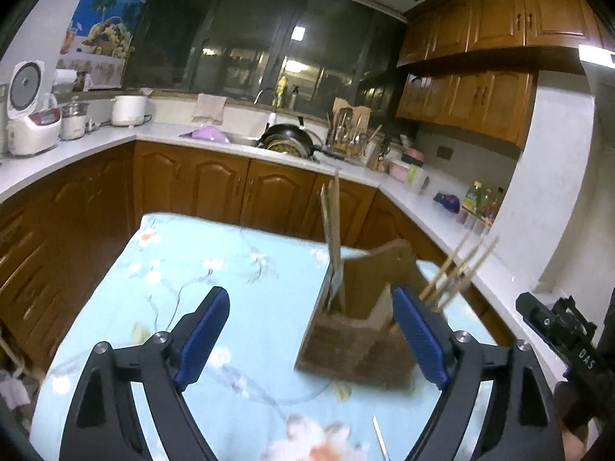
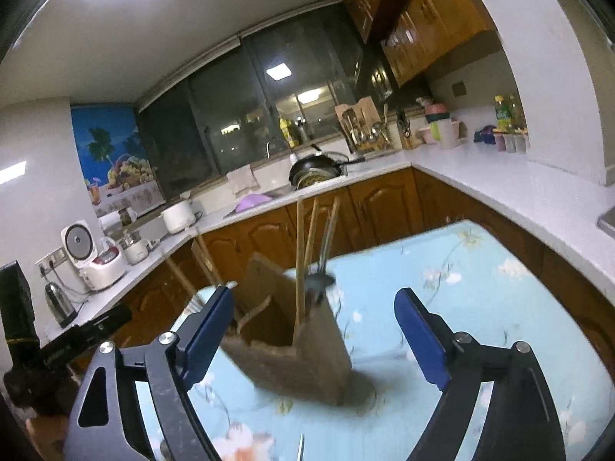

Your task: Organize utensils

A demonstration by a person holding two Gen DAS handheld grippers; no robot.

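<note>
A brown wooden utensil holder [image 1: 357,330] stands on the light blue flowered tablecloth [image 1: 215,269]. Wooden chopsticks [image 1: 332,223] stand upright in it, and more wooden sticks [image 1: 457,269] lean out to its right. My left gripper [image 1: 311,326] is open and empty, with the holder just ahead between its blue fingers. In the right wrist view the holder [image 2: 296,342] holds wooden sticks [image 2: 300,253] and a metal utensil [image 2: 326,246]. My right gripper [image 2: 313,330] is open and empty around it. A thin metal tip [image 1: 380,441] lies on the cloth near me.
White counters [image 1: 423,207] with brown cabinets run around the table. The sink holds a black pan [image 1: 286,136]. A rice cooker [image 1: 32,123], bottles [image 1: 476,199] and a utensil rack [image 1: 349,126] stand on the counters. My right gripper shows at the left wrist view's right edge [image 1: 561,330].
</note>
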